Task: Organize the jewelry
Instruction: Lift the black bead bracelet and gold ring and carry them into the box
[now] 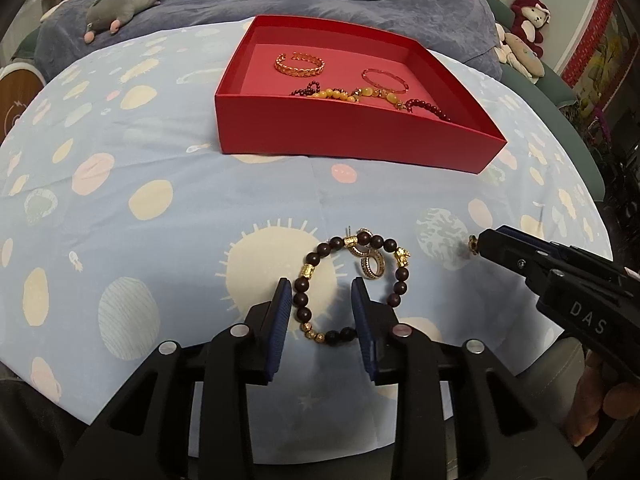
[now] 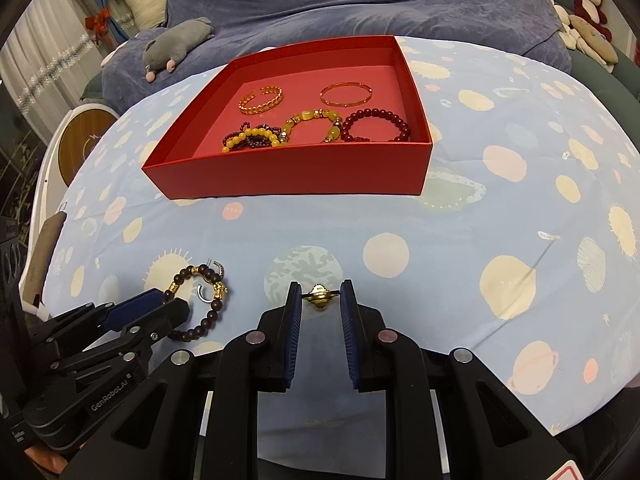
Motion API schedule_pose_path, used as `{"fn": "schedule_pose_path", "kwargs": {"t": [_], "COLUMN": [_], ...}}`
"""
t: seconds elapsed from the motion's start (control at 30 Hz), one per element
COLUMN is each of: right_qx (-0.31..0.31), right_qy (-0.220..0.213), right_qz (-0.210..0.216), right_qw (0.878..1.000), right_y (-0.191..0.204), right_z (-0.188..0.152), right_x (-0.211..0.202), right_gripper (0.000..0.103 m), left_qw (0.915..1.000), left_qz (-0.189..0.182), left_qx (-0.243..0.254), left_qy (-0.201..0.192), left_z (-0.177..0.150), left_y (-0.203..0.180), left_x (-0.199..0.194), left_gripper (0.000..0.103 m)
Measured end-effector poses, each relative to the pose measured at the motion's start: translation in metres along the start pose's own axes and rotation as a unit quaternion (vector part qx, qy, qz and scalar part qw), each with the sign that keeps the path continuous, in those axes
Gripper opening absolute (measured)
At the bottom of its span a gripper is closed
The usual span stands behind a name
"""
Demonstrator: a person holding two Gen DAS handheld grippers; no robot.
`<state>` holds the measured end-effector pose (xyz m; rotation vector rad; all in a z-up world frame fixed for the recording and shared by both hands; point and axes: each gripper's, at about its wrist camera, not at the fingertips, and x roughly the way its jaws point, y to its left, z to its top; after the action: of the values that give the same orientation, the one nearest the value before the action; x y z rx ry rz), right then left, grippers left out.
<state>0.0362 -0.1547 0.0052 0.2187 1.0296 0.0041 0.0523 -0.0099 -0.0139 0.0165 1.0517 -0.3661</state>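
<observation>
While left jaws gape over dark-beaded bracelet (image 1: 352, 288), right jaws pinch small gold ring (image 2: 319, 295)

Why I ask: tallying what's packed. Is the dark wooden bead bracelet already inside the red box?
No, the dark bead bracelet lies on the blue cloth in front of the red box.

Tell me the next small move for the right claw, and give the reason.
Probably carry the gold ring up and forward to the red box, then release it inside. The right claw is shut on the ring, the box sits open straight ahead with other bracelets already in it, and the dark bead bracelet under the open left claw is not yet gripped.
</observation>
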Motion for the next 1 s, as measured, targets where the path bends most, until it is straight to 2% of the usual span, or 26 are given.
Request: {"fn": "schedule_pose_path", "kwargs": {"t": [0.07, 0.1, 0.13, 0.33, 0.57, 1.0], "right_qx": [0.001, 0.0, 0.0, -0.001, -0.002, 0.006], "right_qy": [-0.002, -0.002, -0.003, -0.007, -0.017, -0.05], "right_qz": [0.001, 0.001, 0.002, 0.009, 0.018, 0.028], "right_qw": [1.0, 1.0, 1.0, 1.0, 1.0, 0.998], "right_y": [-0.001, 0.0, 0.0, 0.0, 0.002, -0.003], "right_z": [0.001, 0.0, 0.0, -0.002, -0.003, 0.018], "right_x": [-0.002, -0.003, -0.004, -0.012, -0.027, -0.055], "right_gripper": [0.019, 0.019, 0.019, 0.019, 0.019, 0.018], "left_qw": [1.0, 1.0, 1.0, 0.9999, 0.9985, 0.9922], "left_qz": [0.005, 0.004, -0.001, -0.008, -0.046, -0.096], "left_qx": [0.005, 0.006, 0.005, 0.003, 0.003, 0.022], "left_qy": [-0.002, -0.001, 0.003, -0.007, -0.029, -0.076], "left_z": [0.001, 0.002, 0.002, 0.001, 0.007, 0.045], "left_y": [-0.002, -0.002, -0.002, -0.003, -0.012, -0.048], "left_x": [0.001, 0.002, 0.003, -0.011, -0.043, -0.089], "left_gripper": [0.026, 0.013, 0.008, 0.008, 0.008, 0.008]}}
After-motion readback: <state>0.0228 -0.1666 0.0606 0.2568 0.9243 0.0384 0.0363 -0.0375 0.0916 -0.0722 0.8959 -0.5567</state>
